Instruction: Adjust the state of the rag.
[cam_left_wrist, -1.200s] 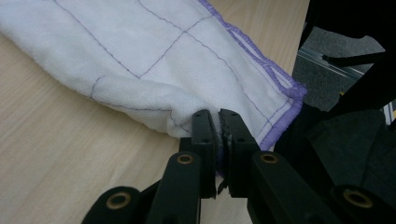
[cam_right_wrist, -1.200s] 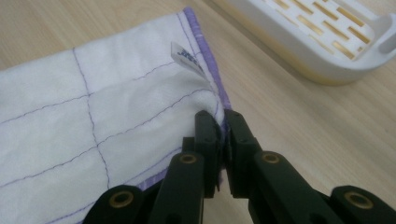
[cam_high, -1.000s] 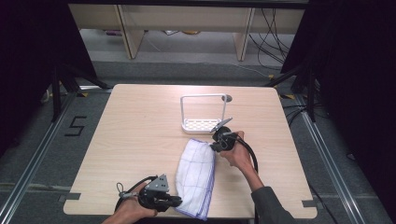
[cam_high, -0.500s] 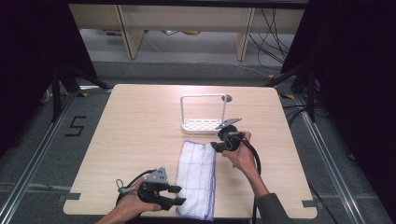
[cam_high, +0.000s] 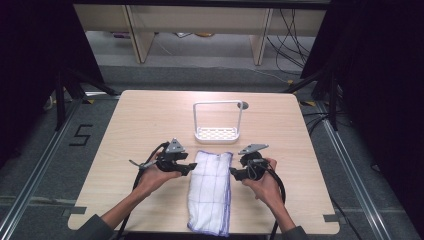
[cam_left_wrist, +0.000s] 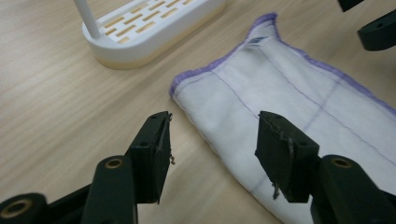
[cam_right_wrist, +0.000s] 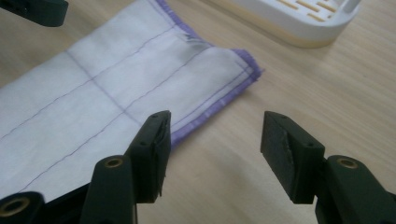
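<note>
A white cloth (cam_high: 212, 190) with thin purple grid lines and a purple hem lay folded into a long strip on the desk (cam_high: 125, 120), running from just short of the desk's centre down to the near edge, where its end hung slightly over. A white rack (cam_high: 217, 134) with a slotted base and a tall wire handle stood just beyond the cloth's far end, apart from it, toward the far edge of the desk.

Left tool (cam_high: 190, 168) sat at the cloth's left long edge, near its far end, held in the person's left hand (cam_high: 155, 177). In the left gripper view the jaws stood wide apart with nothing between them but the cloth's edge (cam_left_wrist: 280, 93) and bare desk; whether the tips touched the fabric could not be judged from this angle. The rack (cam_left_wrist: 154, 28) showed at upper left of that view.

Right tool (cam_high: 234, 173) sat at the cloth's right long edge, opposite the left one, in the right hand (cam_high: 260, 182). Its jaws were likewise spread wide and held nothing; in the right gripper view one jaw lay over the purple hem (cam_right_wrist: 210, 105), the other over bare wood. The rack's base (cam_right_wrist: 299, 18) showed at the top
</note>
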